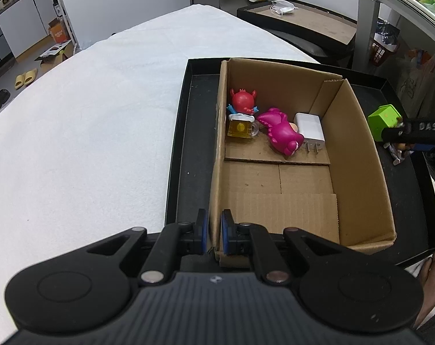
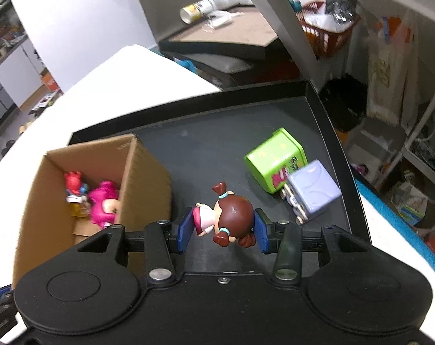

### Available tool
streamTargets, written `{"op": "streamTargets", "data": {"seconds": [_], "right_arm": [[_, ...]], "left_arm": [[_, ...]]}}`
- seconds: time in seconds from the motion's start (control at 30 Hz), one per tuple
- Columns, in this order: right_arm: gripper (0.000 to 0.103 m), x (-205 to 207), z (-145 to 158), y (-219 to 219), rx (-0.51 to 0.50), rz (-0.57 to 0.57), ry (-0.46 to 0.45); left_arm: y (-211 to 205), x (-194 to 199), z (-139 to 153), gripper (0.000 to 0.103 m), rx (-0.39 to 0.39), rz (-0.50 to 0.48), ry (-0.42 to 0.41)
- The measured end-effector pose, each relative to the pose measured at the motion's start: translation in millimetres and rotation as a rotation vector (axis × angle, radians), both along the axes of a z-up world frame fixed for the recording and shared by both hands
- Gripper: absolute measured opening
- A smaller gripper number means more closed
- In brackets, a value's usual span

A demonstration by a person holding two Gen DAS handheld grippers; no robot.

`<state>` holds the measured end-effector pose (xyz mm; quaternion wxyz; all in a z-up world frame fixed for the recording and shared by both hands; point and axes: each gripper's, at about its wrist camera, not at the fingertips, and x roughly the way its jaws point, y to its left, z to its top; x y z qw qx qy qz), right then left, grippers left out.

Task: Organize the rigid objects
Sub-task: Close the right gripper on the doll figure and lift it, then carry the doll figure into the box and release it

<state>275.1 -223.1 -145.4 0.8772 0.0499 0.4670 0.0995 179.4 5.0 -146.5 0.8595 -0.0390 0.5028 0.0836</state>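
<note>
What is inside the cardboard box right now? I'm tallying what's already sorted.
In the cardboard box: a red figurine, a yellow mug toy, a pink plush-like figure and a white plug adapter. The near-left inside corner is covered by the left tongs.

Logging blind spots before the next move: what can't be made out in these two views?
- Brown-haired girl figurine: face hidden, turned away, right wrist view.
- Lilac cube toy: printed side blurred.
- White plug charger: partly behind pink plush-shaped toy, left wrist view.
- Green cube box: partly covered by right gripper.
</note>
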Motion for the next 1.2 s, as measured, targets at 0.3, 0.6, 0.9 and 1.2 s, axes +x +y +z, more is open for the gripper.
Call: {"op": "streamTargets", "data": {"seconds": [0.3,0.6,0.9,1.2], "right_arm": [[0.043,-13,29,7,0.028,0.073,-0.089],[0.043,-20,47,21,0.055,0.144,-0.140],[0.044,-28,50,42,0.054,0.217,-0.147],[0.044,-35,49,56,0.114,0.301,-0.120]], "left_arm": [[0,2,0,0.009,0.002,0.000,0.008],[0,3,0,0.009,-0.001,0.004,0.003],[-1,4,0,0.009,0.005,0.003,-0.001],[0,3,1,0.009,-0.004,0.008,-0.007]]}}
